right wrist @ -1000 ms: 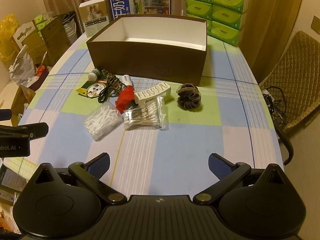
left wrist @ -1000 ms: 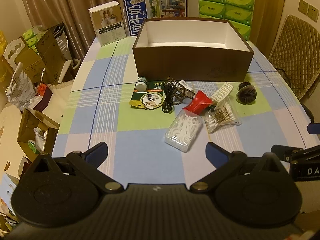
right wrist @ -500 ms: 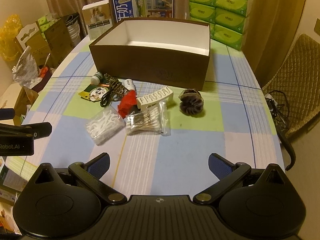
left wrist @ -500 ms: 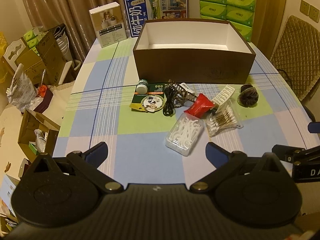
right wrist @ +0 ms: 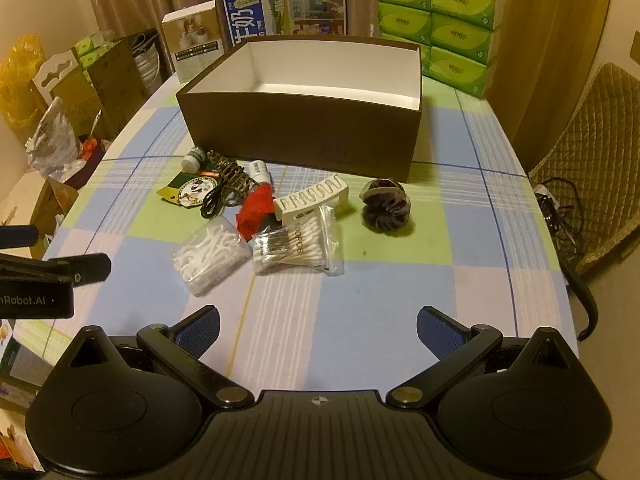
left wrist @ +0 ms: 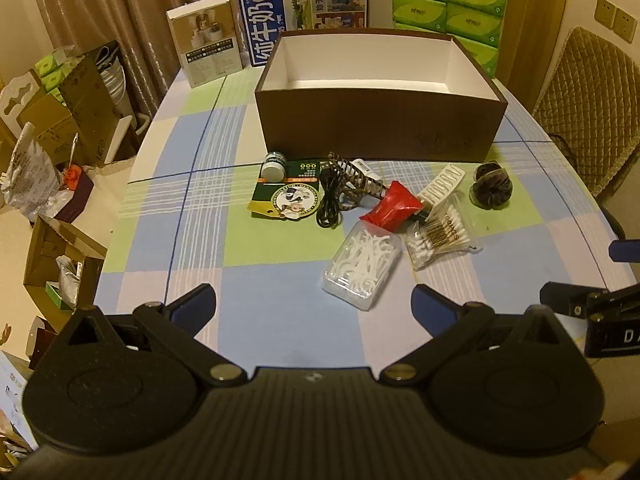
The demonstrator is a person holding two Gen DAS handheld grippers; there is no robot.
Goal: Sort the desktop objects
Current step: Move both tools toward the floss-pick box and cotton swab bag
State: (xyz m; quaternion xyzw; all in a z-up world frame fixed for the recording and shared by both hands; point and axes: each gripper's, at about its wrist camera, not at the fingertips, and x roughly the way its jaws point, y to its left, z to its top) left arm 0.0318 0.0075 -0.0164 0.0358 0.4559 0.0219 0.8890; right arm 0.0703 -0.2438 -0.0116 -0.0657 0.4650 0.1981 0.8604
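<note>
An empty brown box (left wrist: 376, 128) (right wrist: 304, 140) with a white inside stands at the table's far middle. In front of it lie a clear box of floss picks (left wrist: 362, 266) (right wrist: 210, 254), a bag of cotton swabs (left wrist: 440, 236) (right wrist: 298, 246), a red packet (left wrist: 394, 204) (right wrist: 254, 212), a white clip (left wrist: 442, 186) (right wrist: 312, 200), a dark hair tie (left wrist: 490, 190) (right wrist: 386, 208), a black cable (left wrist: 330, 200), a small bottle (left wrist: 274, 166) and a green card (left wrist: 286, 200). My left gripper (left wrist: 314, 306) and right gripper (right wrist: 318, 328) are open and empty, near the front edge.
A white carton (left wrist: 206, 40), a blue milk carton (left wrist: 304, 4) and green tissue packs (left wrist: 448, 4) stand behind the box. Cardboard boxes and bags (left wrist: 52, 128) sit on the floor at left. A quilted chair (right wrist: 592, 184) stands at right.
Both grippers have moved slightly forward toward the objects and up; the scene looks a little nearer. Nothing on the table has moved.
</note>
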